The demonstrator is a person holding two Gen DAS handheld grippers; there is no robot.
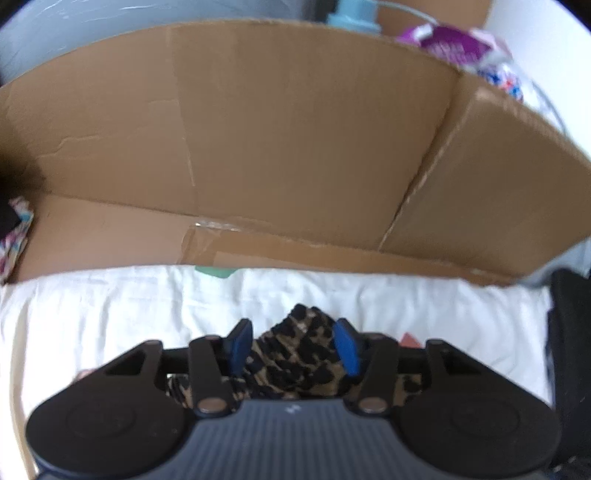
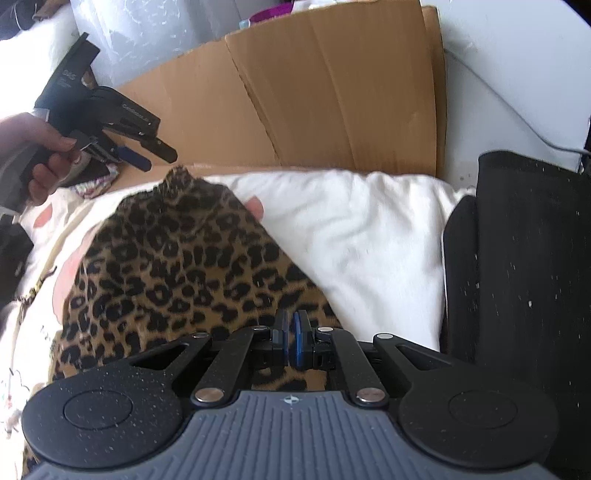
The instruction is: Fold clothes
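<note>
A leopard-print garment (image 2: 166, 266) lies spread on white bedding (image 2: 362, 236). My right gripper (image 2: 293, 325) is at the garment's near edge, its blue pads pressed together on the fabric. My left gripper (image 1: 293, 347) hangs over the garment's far tip (image 1: 295, 362), blue pads apart and nothing pinched between them. In the right wrist view a hand (image 2: 33, 147) holds the left gripper (image 2: 159, 160) just above and beyond that far corner, fingers spread.
A flattened cardboard box (image 1: 295, 129) stands along the far side of the bedding (image 1: 110, 314). A black object (image 2: 517, 277) borders the bedding on the right. Purple packaging (image 1: 454, 48) and a blue bottle (image 1: 354, 14) sit behind the cardboard. A patterned cloth (image 1: 13, 240) lies at far left.
</note>
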